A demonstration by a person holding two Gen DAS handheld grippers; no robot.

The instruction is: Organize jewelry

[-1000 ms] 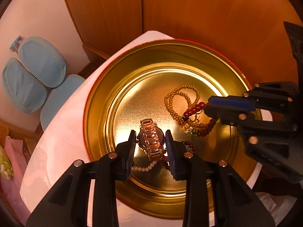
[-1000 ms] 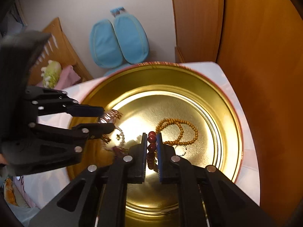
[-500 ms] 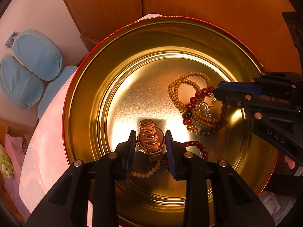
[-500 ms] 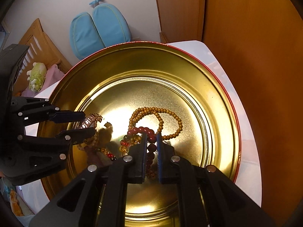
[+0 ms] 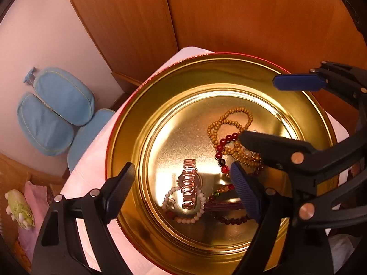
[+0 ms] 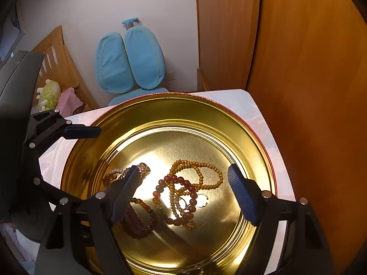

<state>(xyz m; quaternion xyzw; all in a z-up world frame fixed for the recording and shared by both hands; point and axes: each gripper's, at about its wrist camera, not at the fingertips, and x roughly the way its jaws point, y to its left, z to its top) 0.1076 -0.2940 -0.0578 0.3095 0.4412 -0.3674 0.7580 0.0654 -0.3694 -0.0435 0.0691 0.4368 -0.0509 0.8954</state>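
Inside gold tin (image 5: 128, 142): rose watch (image 5: 189, 182), tan beads (image 6: 197, 176), red beads (image 5: 223, 146); both tools opening, empty.

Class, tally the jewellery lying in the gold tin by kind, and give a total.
Wristwatch: 1
Tan bead strand: 1
White bead bracelet: 1
Red or mixed bead strands: at least 2, tangled
Total: at least 5

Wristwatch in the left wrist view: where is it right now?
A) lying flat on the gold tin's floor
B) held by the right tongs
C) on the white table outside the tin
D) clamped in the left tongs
A: the wristwatch lies on the floor of the gold tin, across a white bead bracelet, and the left tongs stand spread clear of it.
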